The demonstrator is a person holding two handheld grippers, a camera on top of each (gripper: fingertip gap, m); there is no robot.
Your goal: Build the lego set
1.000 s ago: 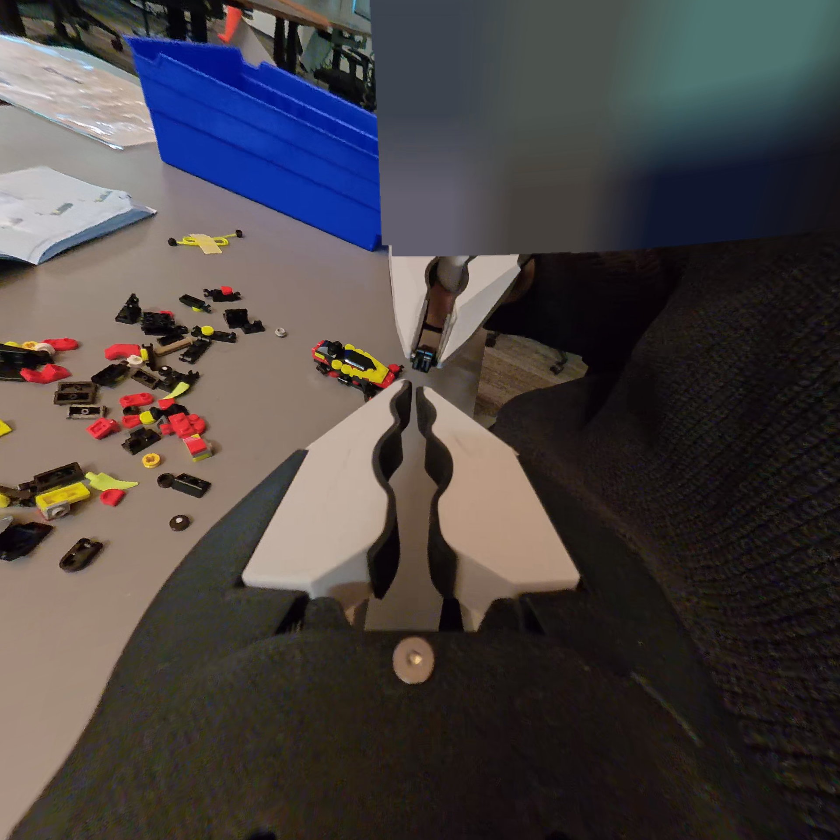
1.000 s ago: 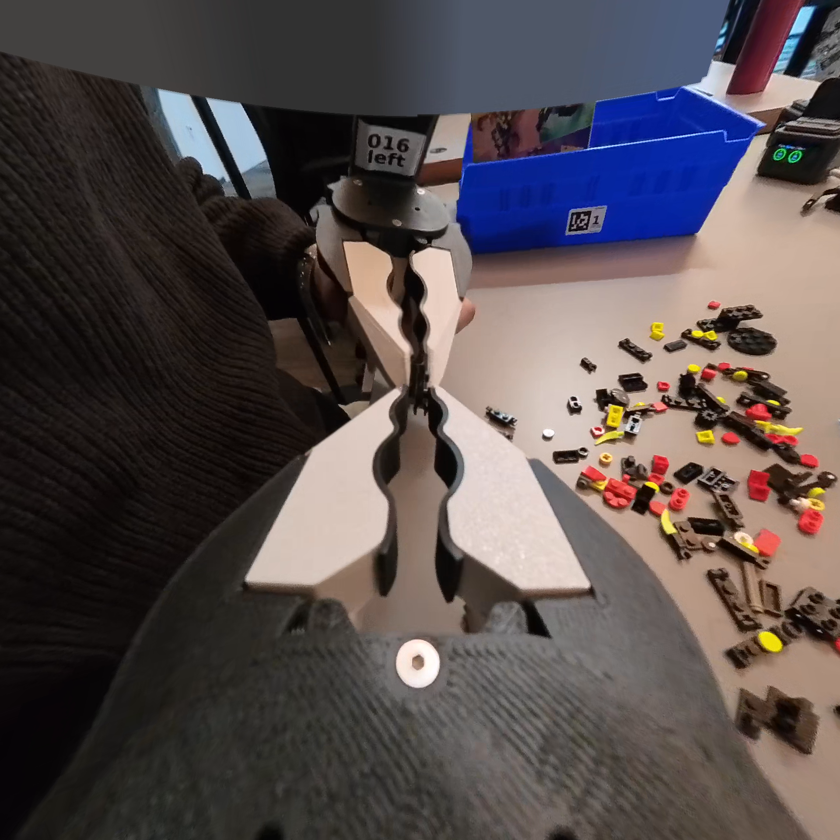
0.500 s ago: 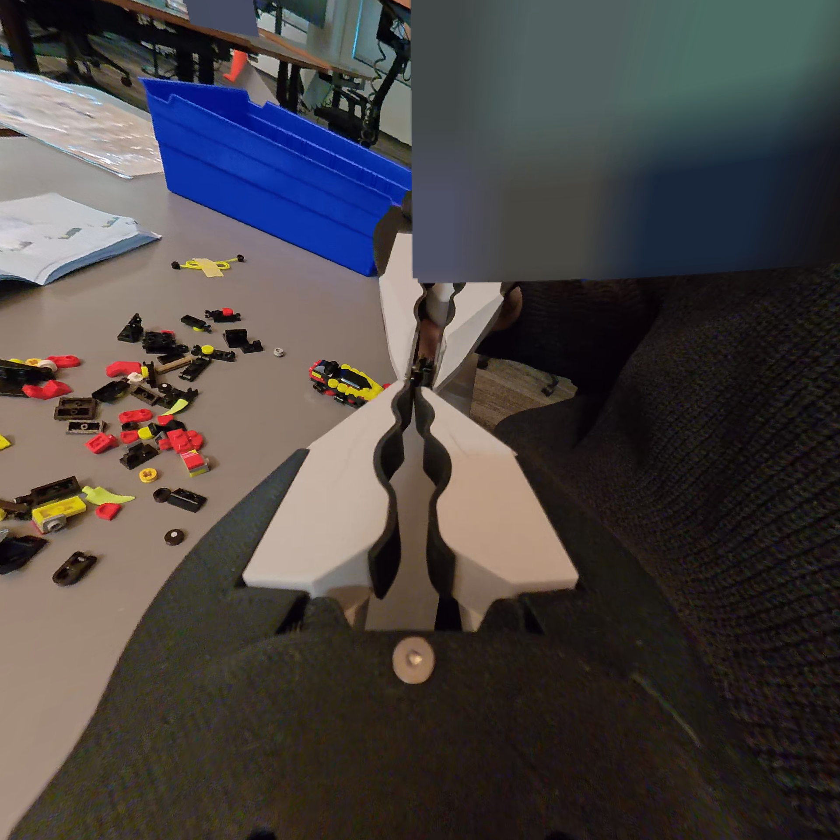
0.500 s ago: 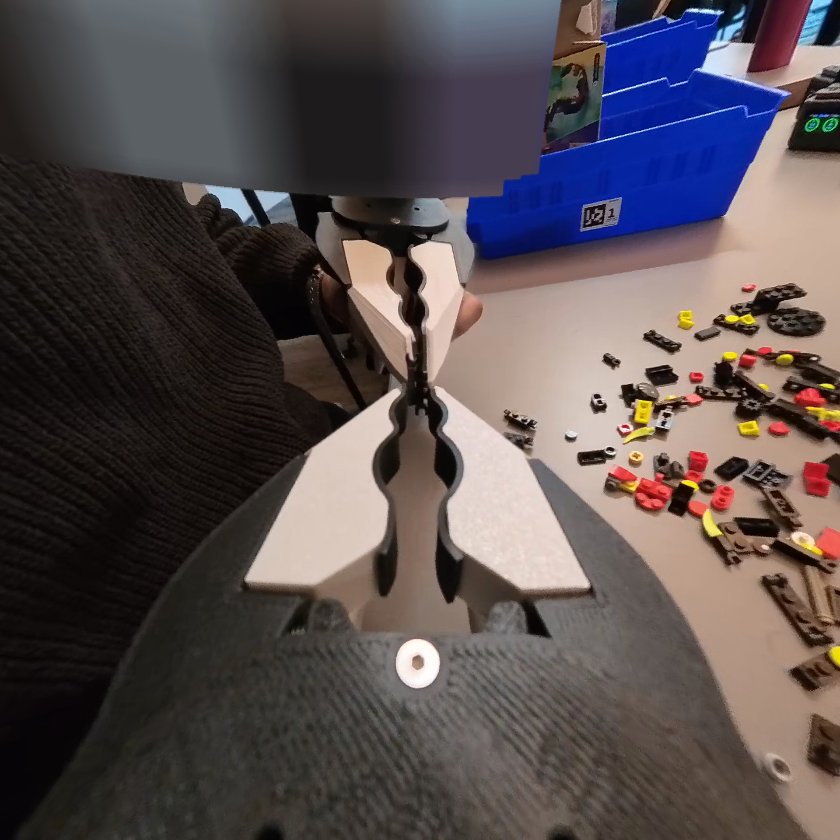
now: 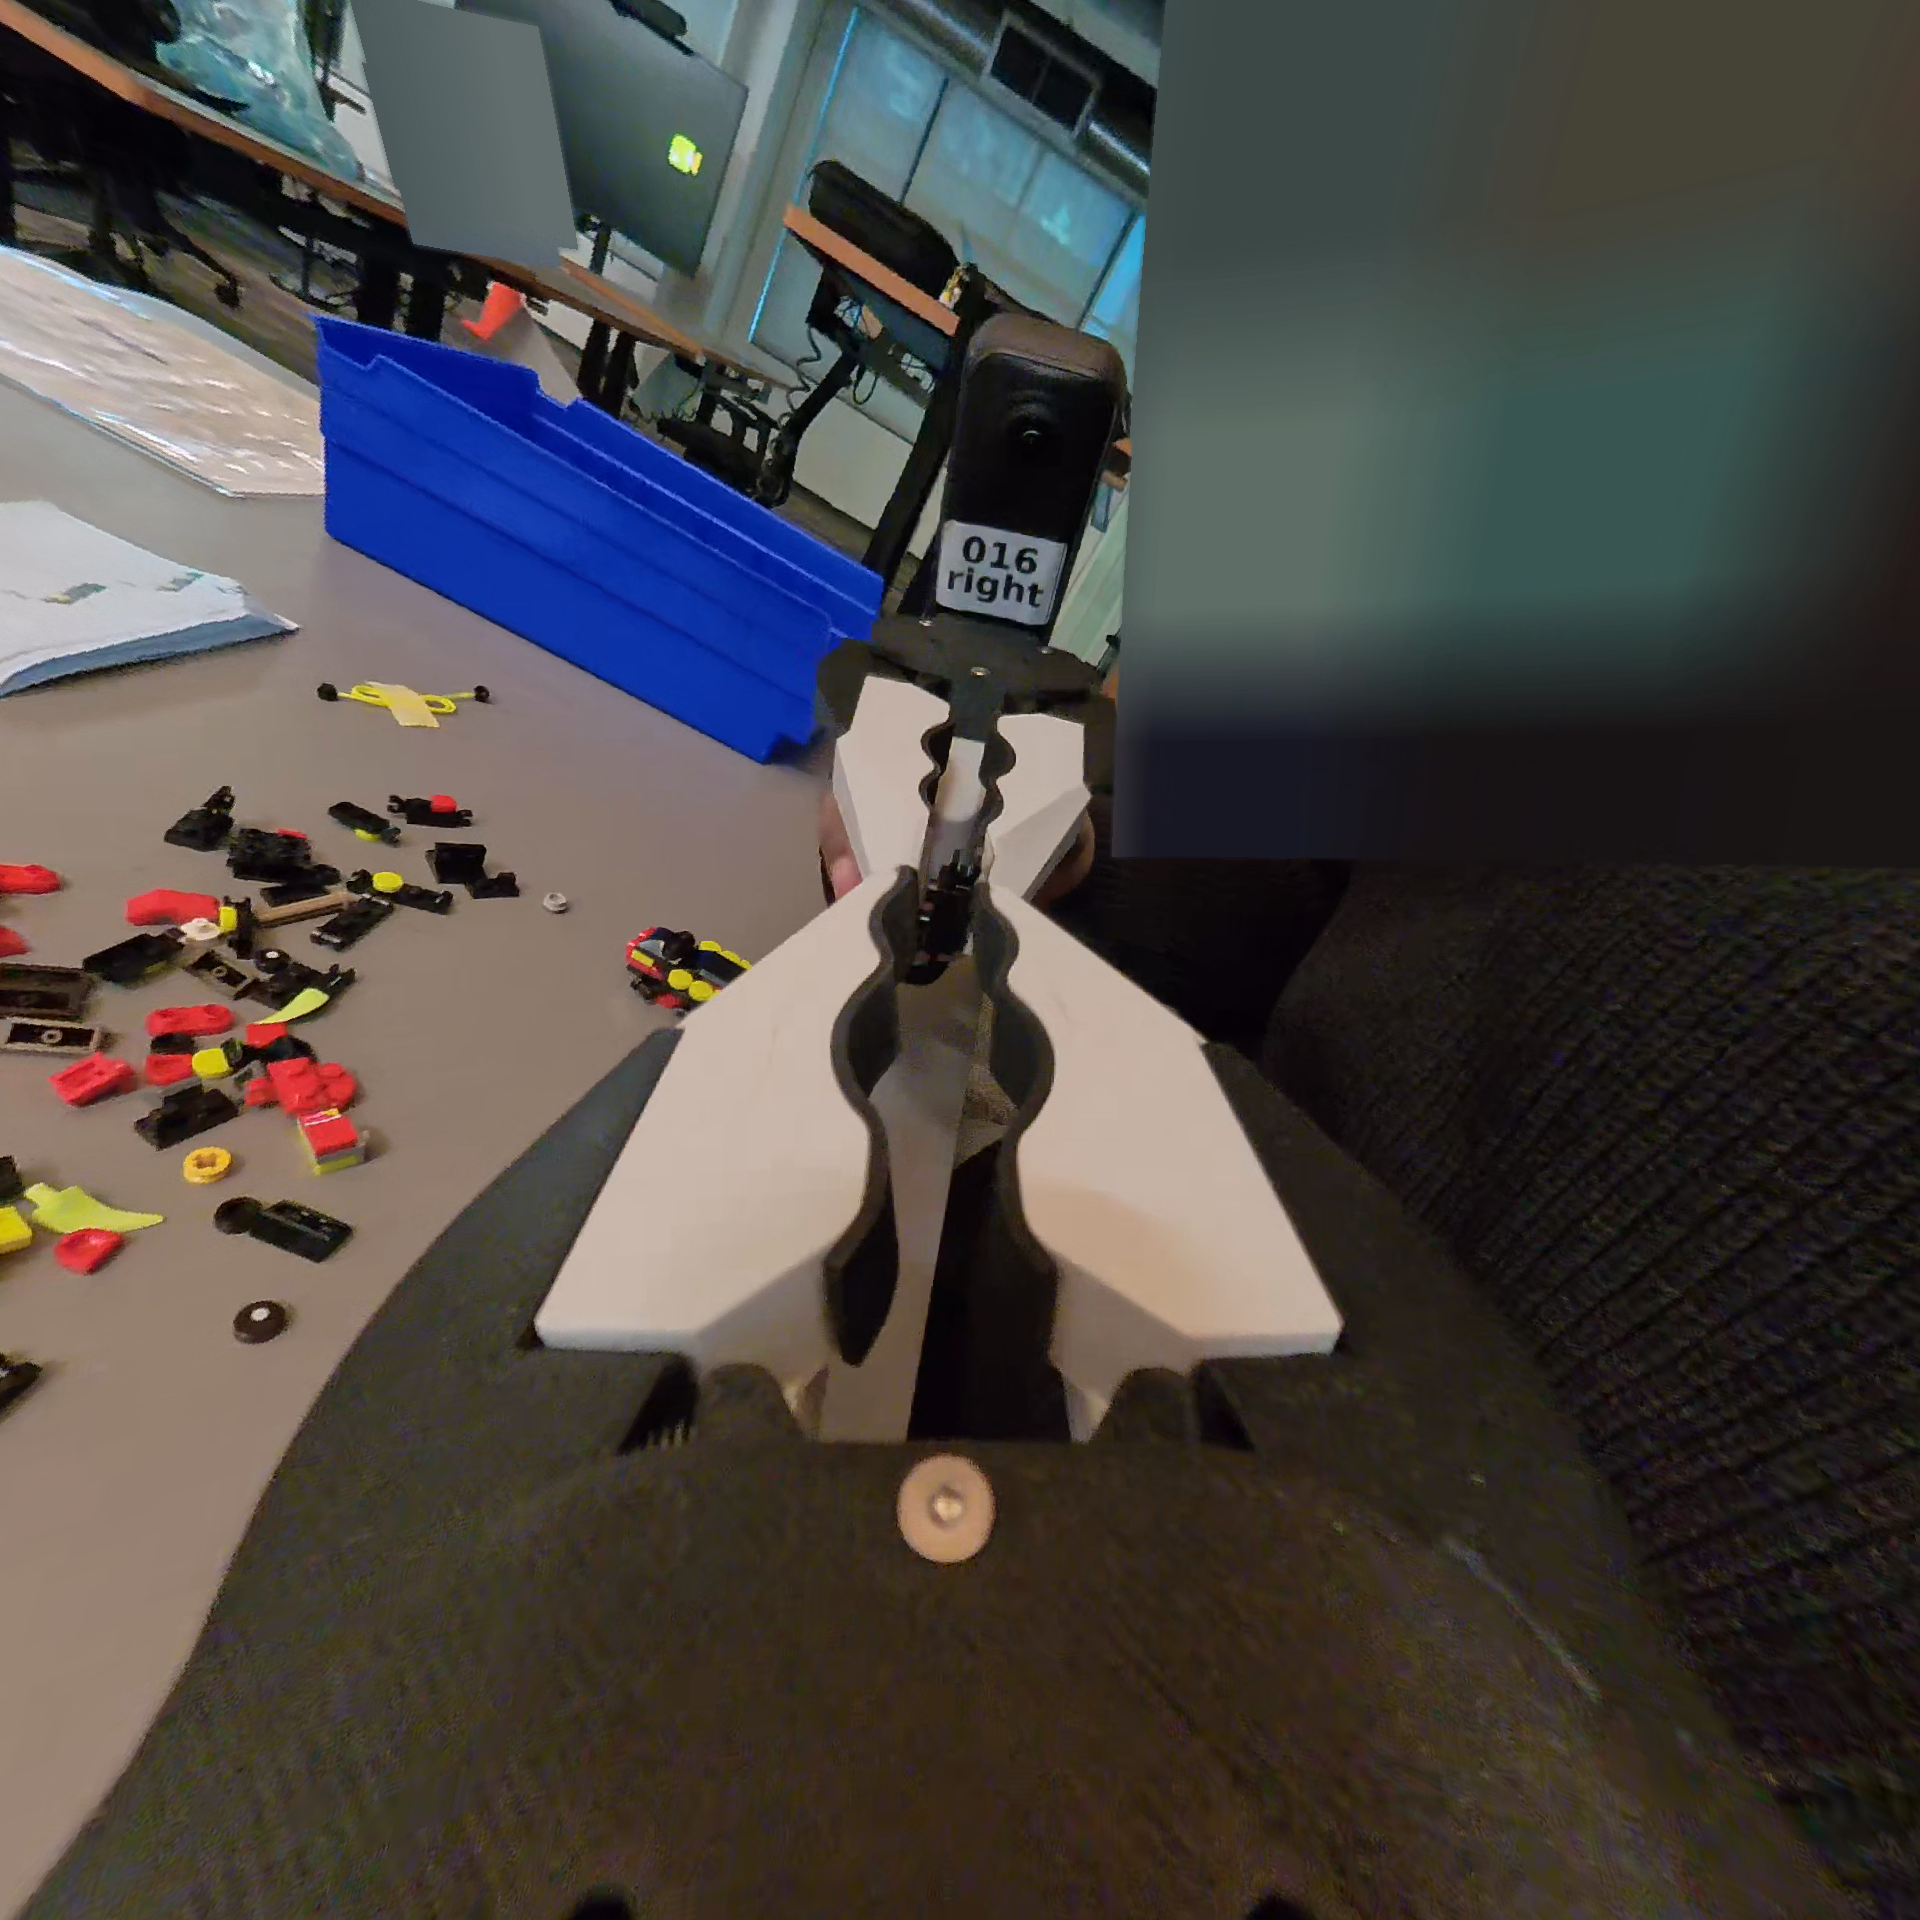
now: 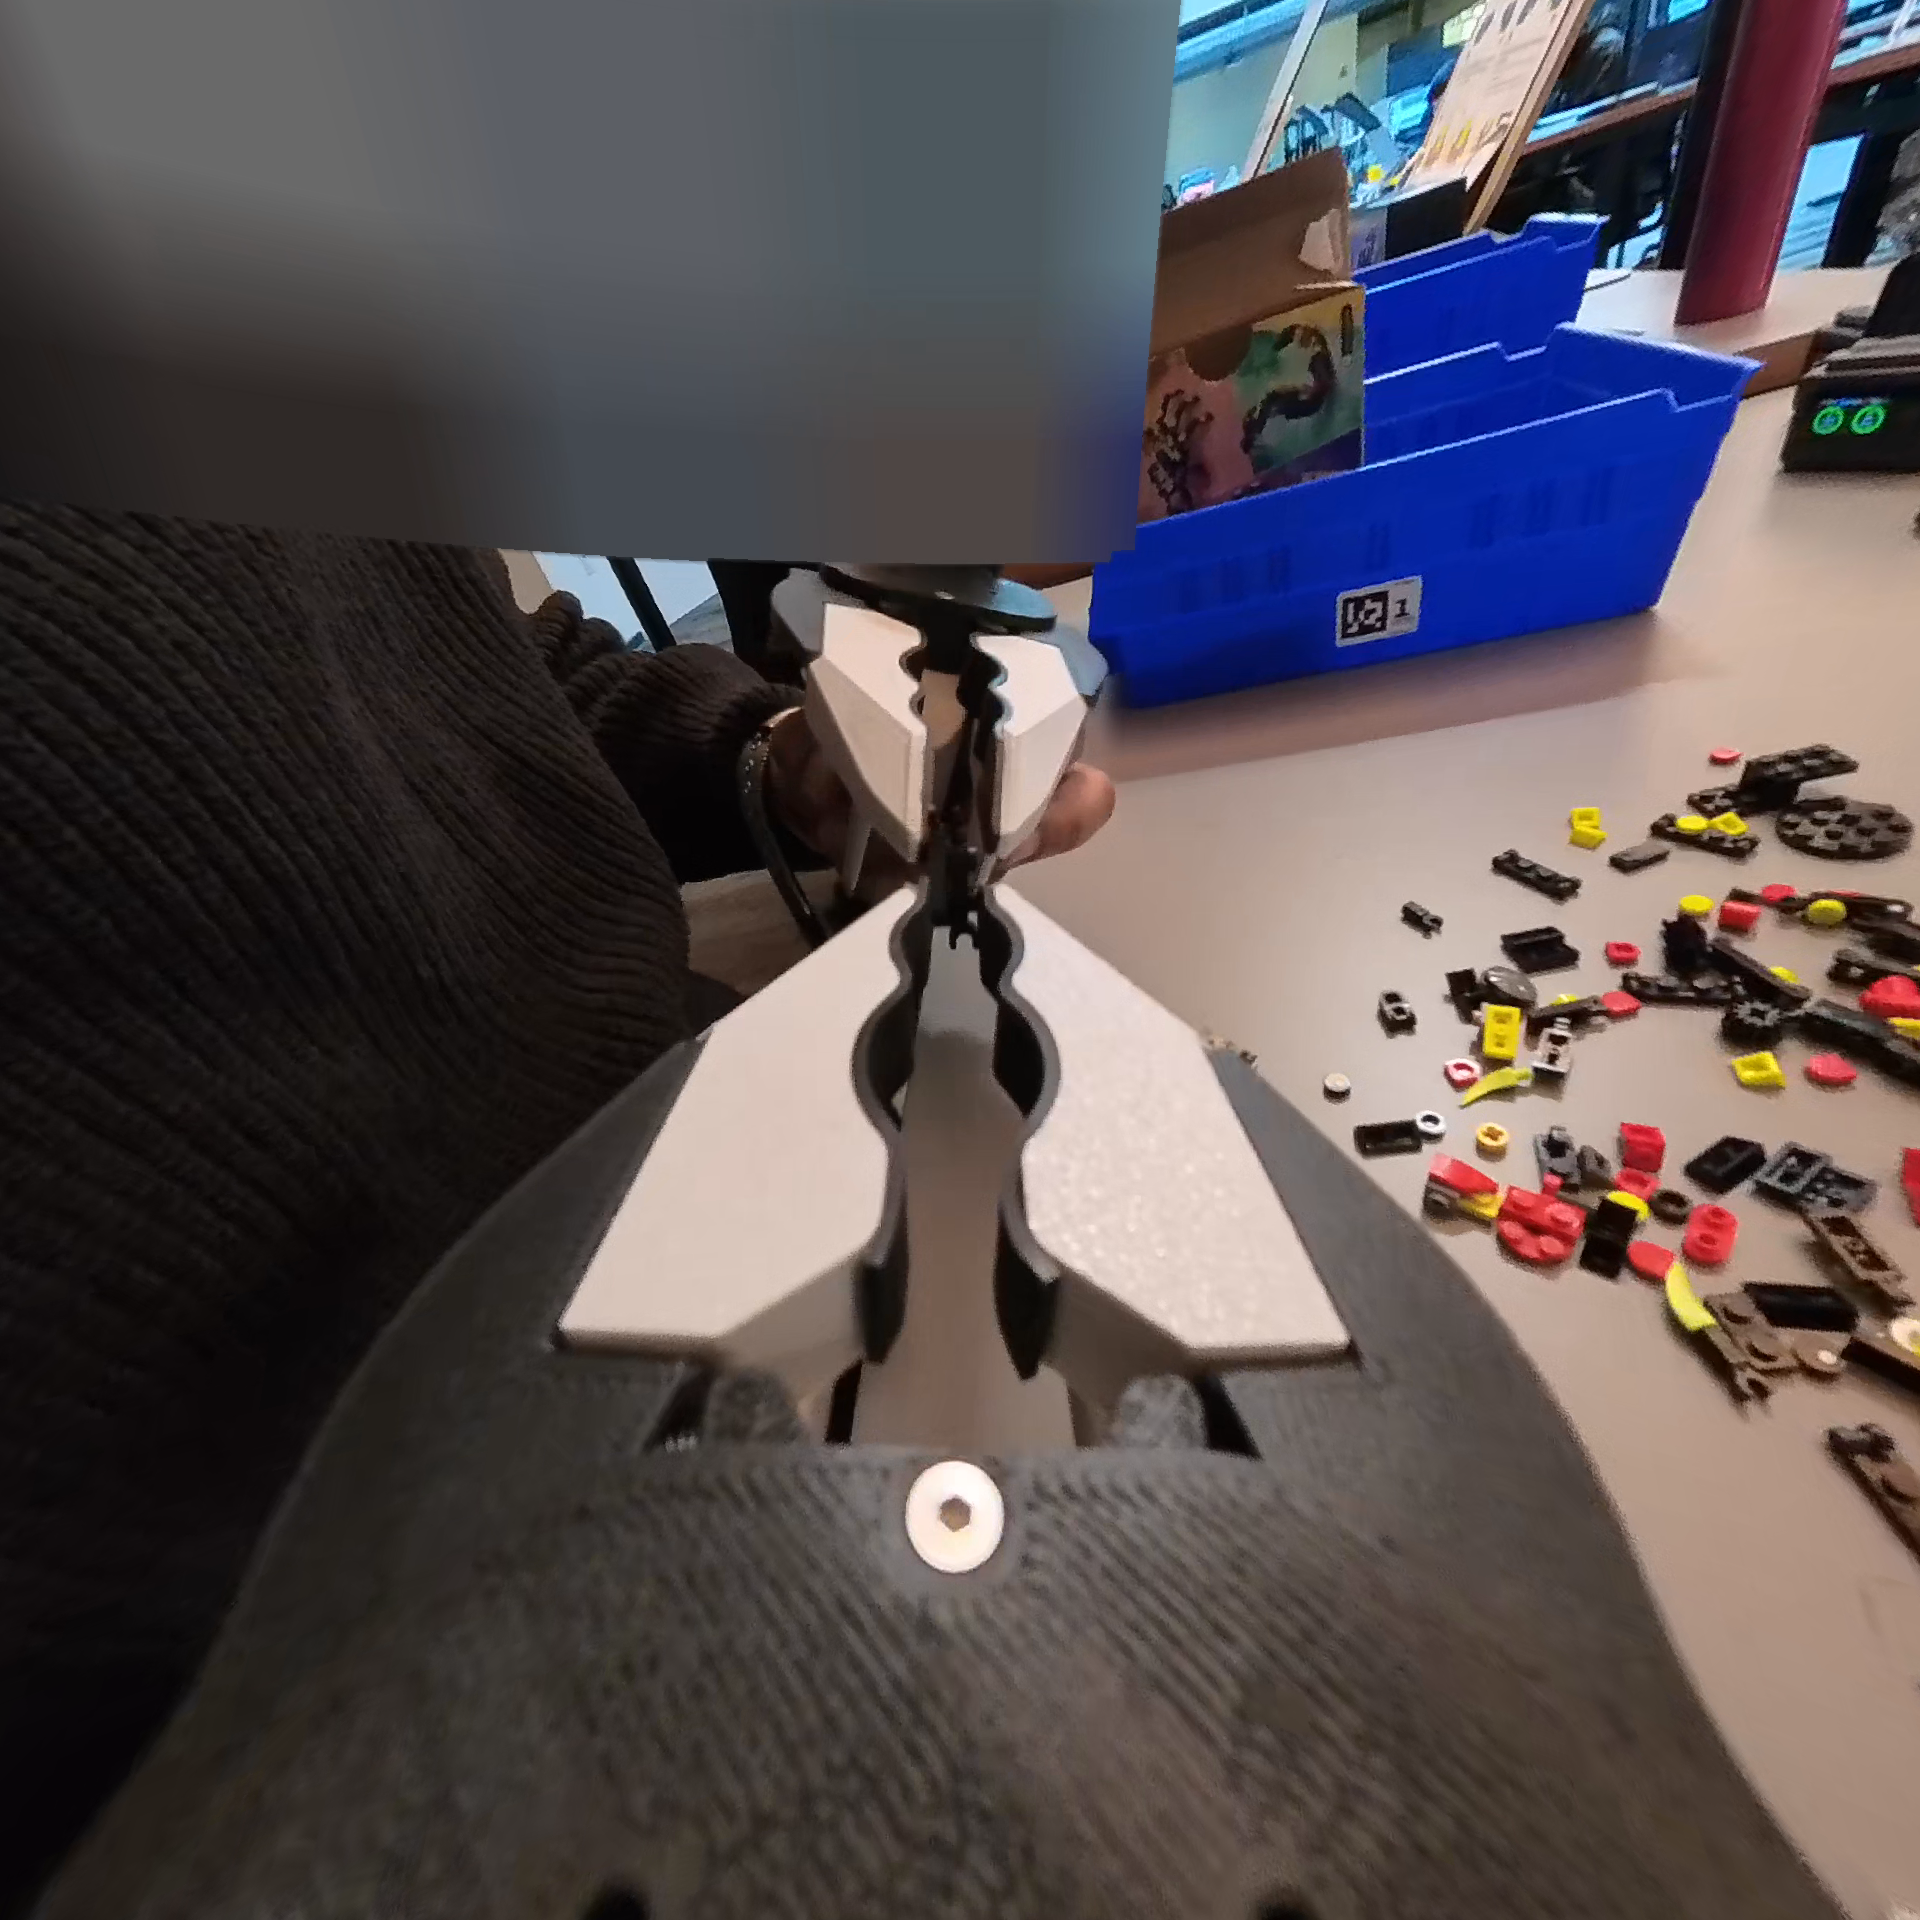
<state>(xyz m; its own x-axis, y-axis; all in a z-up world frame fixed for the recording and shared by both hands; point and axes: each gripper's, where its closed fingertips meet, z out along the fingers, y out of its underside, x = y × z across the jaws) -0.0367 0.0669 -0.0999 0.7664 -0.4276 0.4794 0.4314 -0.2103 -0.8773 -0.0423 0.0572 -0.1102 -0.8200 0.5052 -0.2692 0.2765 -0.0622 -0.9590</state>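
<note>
Grey table (image 5: pixel 644 831) strewn with loose toy bricks (image 5: pixel 260 1039), blue bin (image 5: pixel 582 561) behind. Right gripper (image 6: pixel 951 914) clamped on small black brick piece (image 6: pixel 951 894); left gripper (image 5: pixel 940 914) fingertips narrowly apart around same piece, tip to tip.

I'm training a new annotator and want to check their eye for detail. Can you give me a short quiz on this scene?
1. True or false: the bin on the table is blue.
2. Where is the small black brick piece? A) lying on the table B) in the air, where the tips of the left gripper and right gripper meet C) inside the bin
3. Fill in: the loose bricks are black, red and ____.
Key: 1 true; 2 B; 3 yellow.
</note>
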